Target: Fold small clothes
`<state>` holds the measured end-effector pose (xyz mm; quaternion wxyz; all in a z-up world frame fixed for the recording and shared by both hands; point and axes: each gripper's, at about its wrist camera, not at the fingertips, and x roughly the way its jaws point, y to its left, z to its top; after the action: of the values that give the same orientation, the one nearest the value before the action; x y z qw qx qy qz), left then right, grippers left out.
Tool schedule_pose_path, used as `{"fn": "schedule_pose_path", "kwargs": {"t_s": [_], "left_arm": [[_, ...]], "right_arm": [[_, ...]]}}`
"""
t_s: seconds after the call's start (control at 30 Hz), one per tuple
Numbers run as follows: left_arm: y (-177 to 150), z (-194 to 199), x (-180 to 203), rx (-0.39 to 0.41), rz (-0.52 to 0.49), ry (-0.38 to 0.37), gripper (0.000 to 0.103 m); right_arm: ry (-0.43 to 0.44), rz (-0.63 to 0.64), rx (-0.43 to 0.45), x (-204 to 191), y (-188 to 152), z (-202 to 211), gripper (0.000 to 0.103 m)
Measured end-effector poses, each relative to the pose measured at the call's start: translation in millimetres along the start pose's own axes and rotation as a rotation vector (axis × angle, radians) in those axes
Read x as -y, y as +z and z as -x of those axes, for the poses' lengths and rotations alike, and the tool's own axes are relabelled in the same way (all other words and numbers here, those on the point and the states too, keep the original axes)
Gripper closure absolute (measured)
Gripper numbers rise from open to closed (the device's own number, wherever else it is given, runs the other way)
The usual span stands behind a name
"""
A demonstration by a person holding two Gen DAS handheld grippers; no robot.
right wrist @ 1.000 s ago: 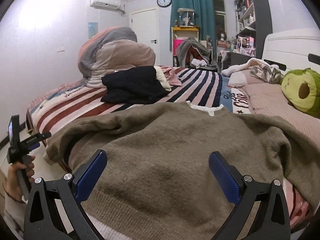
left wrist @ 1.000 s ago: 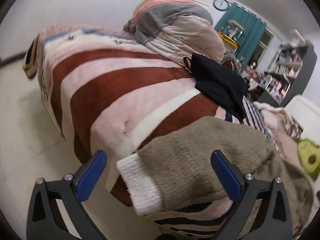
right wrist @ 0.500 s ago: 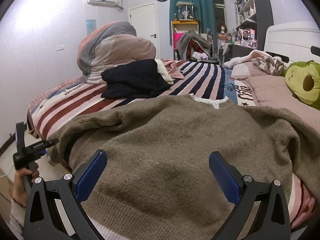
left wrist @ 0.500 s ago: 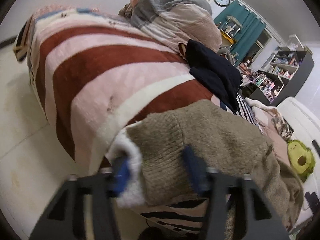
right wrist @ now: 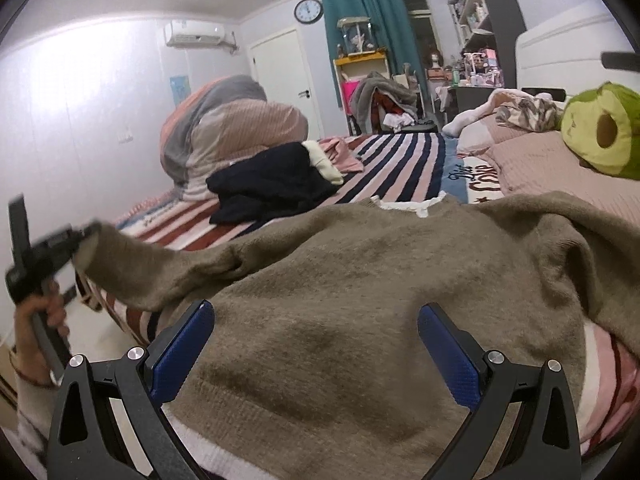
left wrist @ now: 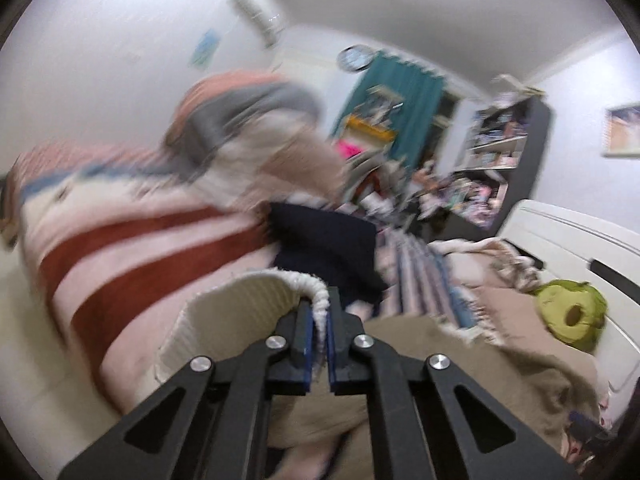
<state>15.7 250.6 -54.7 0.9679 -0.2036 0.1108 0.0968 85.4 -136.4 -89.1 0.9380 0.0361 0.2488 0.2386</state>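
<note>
The white ribbed cuff (left wrist: 256, 300) of the olive-brown sweater (right wrist: 360, 300) is now pinched between the left gripper (left wrist: 319, 330) fingers, which were spread around it a second ago. The left sleeve (right wrist: 160, 268) has been lifted off the striped bed (right wrist: 396, 168) at near left; strong blur is seen in the left view. The sweater body is spread flat at the near bed edge. The right gripper (right wrist: 316, 344) fingers are held spread above the hem, gripping nothing. A sleeve fold inward is judged begun.
</note>
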Motion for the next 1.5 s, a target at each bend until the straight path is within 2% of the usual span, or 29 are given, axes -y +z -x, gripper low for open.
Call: {"fn": "schedule_pose_path", "kwargs": {"t_s": [0.13,0.2,0.27,0.33,0.43,0.5,0.53,0.6,0.67,0.73,0.8,0.83,0.87,0.9,0.93,1.03,1.07,1.17,1.27,1.37,1.43,1.5], "left_arm": [[28,2,83,0.068,-0.112,-0.138,0.101],[31,0,129,0.068,-0.158,-0.225,0.101],[26,-8,175,0.037,-0.187,-0.32,0.101],[13,-18,215,-0.018,-0.205,-0.41,0.101],[-29,-34,279,-0.137,-0.239,-0.547,0.101],[-67,-43,316,-0.251,-0.256,-0.629,0.101],[-93,-51,339,-0.342,-0.272,-0.672,0.101],[-124,-61,356,-0.456,-0.288,-0.711,0.101],[-157,-75,367,-0.584,-0.311,-0.708,0.101],[-175,-83,372,-0.666,-0.336,-0.693,0.1],[-181,-77,366,-0.704,-0.338,-0.685,0.096],[-179,-75,362,-0.713,-0.333,-0.695,0.088],[-172,-73,355,-0.707,-0.321,-0.706,0.08],[-161,-66,347,-0.684,-0.302,-0.724,0.063],[-149,-61,337,-0.655,-0.29,-0.733,0.052],[-123,-39,303,-0.551,-0.284,-0.695,0.049],[-116,-44,295,-0.531,-0.282,-0.676,0.047],[-90,-38,260,-0.427,-0.283,-0.556,0.042],[-77,-37,232,-0.363,-0.287,-0.444,0.04],[-70,-36,205,-0.309,-0.3,-0.332,0.034],[-68,-39,193,-0.304,-0.3,-0.3,0.034],[-67,-43,182,-0.318,-0.281,-0.286,0.034]], "right_arm": [[-0.008,-0.041,0.049,29,-2,22,0.002],[-0.037,-0.065,0.083,47,-4,36,0.002],[-0.077,-0.094,0.114,65,-7,50,0.002],[-0.123,-0.123,0.141,82,-11,63,0.001],[-0.192,-0.142,0.164,105,-18,81,0.001],[-0.234,-0.135,0.165,113,-21,88,0.001],[-0.253,-0.134,0.163,118,-22,91,0.001],[-0.274,-0.146,0.161,126,-23,95,0.001],[-0.282,-0.17,0.162,136,-24,97,0.001],[-0.289,-0.186,0.163,142,-28,100,0.001],[-0.293,-0.191,0.159,146,-30,104,0.001],[-0.294,-0.193,0.158,147,-30,104,0.001],[-0.292,-0.194,0.158,148,-30,105,0.001],[-0.285,-0.196,0.156,148,-29,104,0.001],[-0.275,-0.199,0.154,145,-28,103,0.001],[-0.244,-0.191,0.139,136,-26,98,0.001],[-0.236,-0.184,0.133,132,-25,95,0.001],[-0.197,-0.161,0.106,118,-20,84,0.001],[-0.174,-0.157,0.06,105,-17,67,0.001],[-0.202,-0.157,0.022,104,-14,54,0.002],[-0.239,-0.173,0.012,109,-12,54,0.002],[-0.241,-0.222,0.025,120,-12,59,0.002]]}}
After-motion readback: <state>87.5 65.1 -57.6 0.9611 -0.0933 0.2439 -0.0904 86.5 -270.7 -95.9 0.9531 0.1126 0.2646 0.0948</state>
